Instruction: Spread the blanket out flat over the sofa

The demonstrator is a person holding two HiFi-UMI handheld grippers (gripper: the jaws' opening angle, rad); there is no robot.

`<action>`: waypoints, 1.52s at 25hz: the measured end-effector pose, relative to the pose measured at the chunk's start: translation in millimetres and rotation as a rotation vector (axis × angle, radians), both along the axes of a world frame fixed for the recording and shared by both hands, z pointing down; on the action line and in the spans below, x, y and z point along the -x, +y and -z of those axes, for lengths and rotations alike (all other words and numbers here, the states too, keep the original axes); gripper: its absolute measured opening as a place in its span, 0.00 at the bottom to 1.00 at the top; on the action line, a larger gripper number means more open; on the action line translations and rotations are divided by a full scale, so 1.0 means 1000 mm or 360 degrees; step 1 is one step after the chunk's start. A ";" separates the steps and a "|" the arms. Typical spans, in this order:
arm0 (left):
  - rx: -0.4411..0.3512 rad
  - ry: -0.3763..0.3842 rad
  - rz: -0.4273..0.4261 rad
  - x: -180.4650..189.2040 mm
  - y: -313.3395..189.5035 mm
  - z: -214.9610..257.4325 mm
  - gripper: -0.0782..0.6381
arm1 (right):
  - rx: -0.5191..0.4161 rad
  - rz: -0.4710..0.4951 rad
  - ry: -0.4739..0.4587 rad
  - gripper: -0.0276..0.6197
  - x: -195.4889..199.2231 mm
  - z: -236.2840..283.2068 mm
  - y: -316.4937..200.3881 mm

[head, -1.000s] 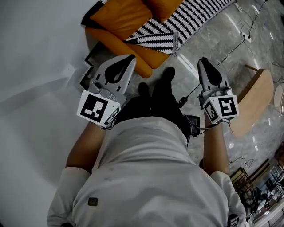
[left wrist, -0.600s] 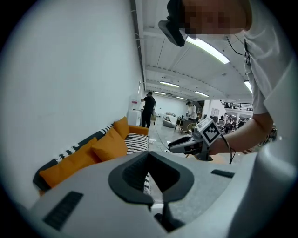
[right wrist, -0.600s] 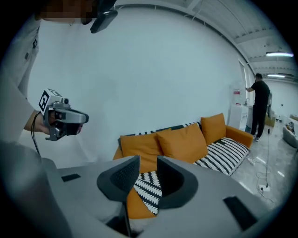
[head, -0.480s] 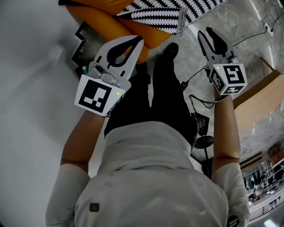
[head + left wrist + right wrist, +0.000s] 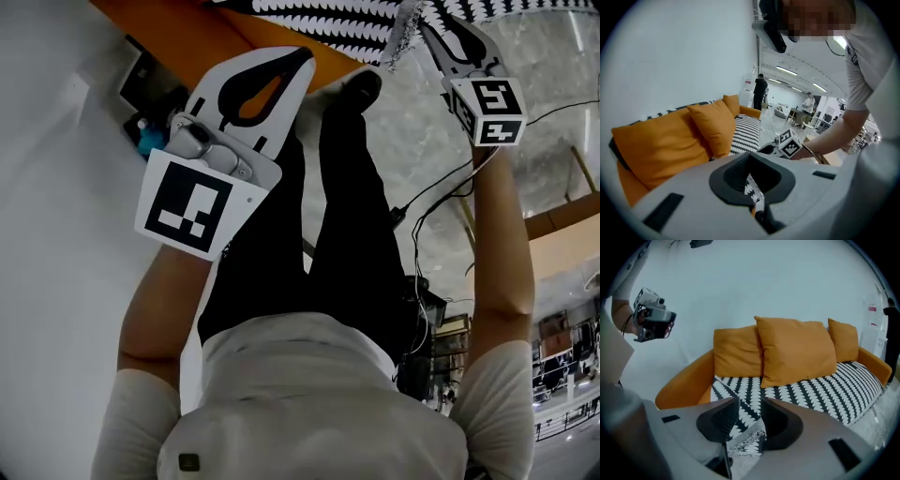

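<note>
A black-and-white patterned blanket (image 5: 811, 394) lies along the seat of the orange sofa (image 5: 684, 380), below three orange cushions (image 5: 797, 350). My right gripper (image 5: 749, 401) is at the blanket's near corner. Its jaws are opening, and the fringed corner hangs between them without being pinched. The head view shows this gripper (image 5: 441, 23) at the blanket's (image 5: 356, 23) edge, top right. My left gripper (image 5: 302, 58) hovers over the sofa's (image 5: 187, 37) front edge with its tips together and nothing in them. Seen from the left gripper (image 5: 750, 154), the blanket (image 5: 745, 133) runs away along the seat.
The person's dark-trousered legs (image 5: 347, 187) stand right against the sofa front. Cables (image 5: 441, 197) trail over the marble floor at right, near a wooden board (image 5: 562, 234). A blue-capped object (image 5: 145, 141) sits by the white wall at left. People stand far off in the hall (image 5: 760, 91).
Both grippers have moved forward to the sofa. The right one has reached the blanket's corner and its jaws have parted from shut. The left gripper's jaws stay together.
</note>
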State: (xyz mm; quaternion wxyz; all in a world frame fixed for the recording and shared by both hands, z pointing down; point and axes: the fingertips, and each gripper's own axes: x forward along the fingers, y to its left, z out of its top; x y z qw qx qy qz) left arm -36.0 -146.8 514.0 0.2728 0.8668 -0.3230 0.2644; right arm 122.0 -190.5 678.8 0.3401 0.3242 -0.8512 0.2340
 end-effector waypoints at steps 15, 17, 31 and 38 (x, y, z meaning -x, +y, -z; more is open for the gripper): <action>0.0149 -0.0026 0.0031 0.020 0.003 -0.062 0.12 | 0.0205 0.0584 0.0294 0.31 0.009 -0.158 -0.020; 0.0158 -0.0023 0.0054 0.028 0.005 -0.066 0.12 | 0.0209 0.0584 0.0304 0.29 0.010 -0.164 -0.019; 0.0114 0.0018 0.0038 0.053 0.028 -0.060 0.12 | 0.0057 0.0481 0.0142 0.10 0.036 -0.088 0.072; -0.0095 -0.0059 0.0168 0.030 0.021 -0.001 0.12 | -0.0122 0.0818 -0.0003 0.10 0.052 -0.031 0.116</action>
